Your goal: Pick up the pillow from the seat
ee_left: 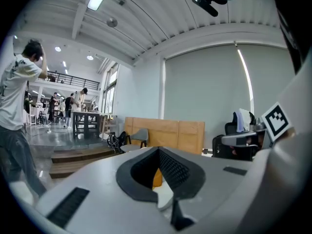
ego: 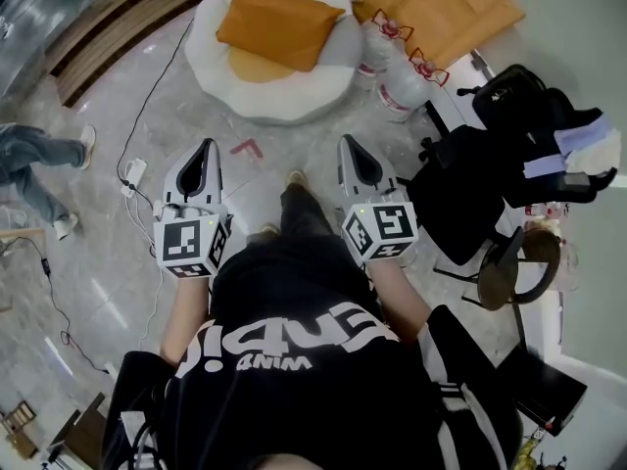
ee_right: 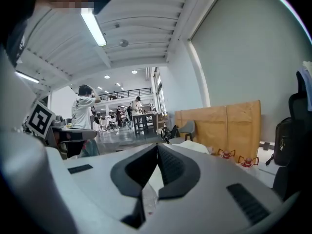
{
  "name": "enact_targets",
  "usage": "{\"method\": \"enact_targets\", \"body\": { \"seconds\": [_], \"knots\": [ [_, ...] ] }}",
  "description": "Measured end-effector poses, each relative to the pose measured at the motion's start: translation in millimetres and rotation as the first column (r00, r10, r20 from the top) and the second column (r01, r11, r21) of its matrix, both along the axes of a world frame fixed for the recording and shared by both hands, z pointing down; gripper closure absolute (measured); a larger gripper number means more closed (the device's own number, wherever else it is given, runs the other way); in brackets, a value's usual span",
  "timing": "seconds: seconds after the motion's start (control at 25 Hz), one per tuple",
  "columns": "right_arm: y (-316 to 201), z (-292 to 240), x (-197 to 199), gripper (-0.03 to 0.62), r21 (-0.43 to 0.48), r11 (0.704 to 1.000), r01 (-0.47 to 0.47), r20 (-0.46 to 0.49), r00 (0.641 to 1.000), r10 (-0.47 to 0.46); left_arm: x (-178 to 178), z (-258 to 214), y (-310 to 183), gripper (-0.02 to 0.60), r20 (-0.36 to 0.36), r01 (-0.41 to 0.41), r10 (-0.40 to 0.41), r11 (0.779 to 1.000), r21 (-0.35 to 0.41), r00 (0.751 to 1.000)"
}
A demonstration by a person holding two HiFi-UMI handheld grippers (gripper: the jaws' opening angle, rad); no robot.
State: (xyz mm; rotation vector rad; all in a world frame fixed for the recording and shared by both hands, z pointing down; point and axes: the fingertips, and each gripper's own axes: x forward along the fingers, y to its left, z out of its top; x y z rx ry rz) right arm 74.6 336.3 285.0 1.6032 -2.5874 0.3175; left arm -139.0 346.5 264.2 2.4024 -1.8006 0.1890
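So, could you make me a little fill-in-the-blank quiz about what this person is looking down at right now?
1. The pillow lying on the round white seat is ____ in colour.
2. The left gripper and the right gripper hold nothing, and the jaws of both are ____.
3. The water bottles standing beside the seat have handles that are ____ in colour.

Missing words: orange; shut; red.

white print on black shirt, unreadable
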Motion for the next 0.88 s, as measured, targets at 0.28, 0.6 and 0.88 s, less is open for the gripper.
{"method": "enact_targets", "body": {
  "seconds": [0.28,0.6,0.88],
  "knots": [
    [-26,-1,3,0.572,0.0,1.0,0.006,0.003,1.0,-0.006,3,0,-30,0.572,0.001,0.003,-0.003,1.0,0.0,1.0],
    [-76,-5,12,0.572,-0.001,1.0,0.018,0.005,1.0,-0.018,14,-7,-81,0.572,-0.008,0.001,-0.001,1.0,0.012,1.0],
    [-140,-12,20,0.572,0.012,0.999,0.034,0.002,0.999,-0.034,25,-13,-144,0.572,-0.012,0.008,-0.008,1.0,0.02,1.0]
  ]
}}
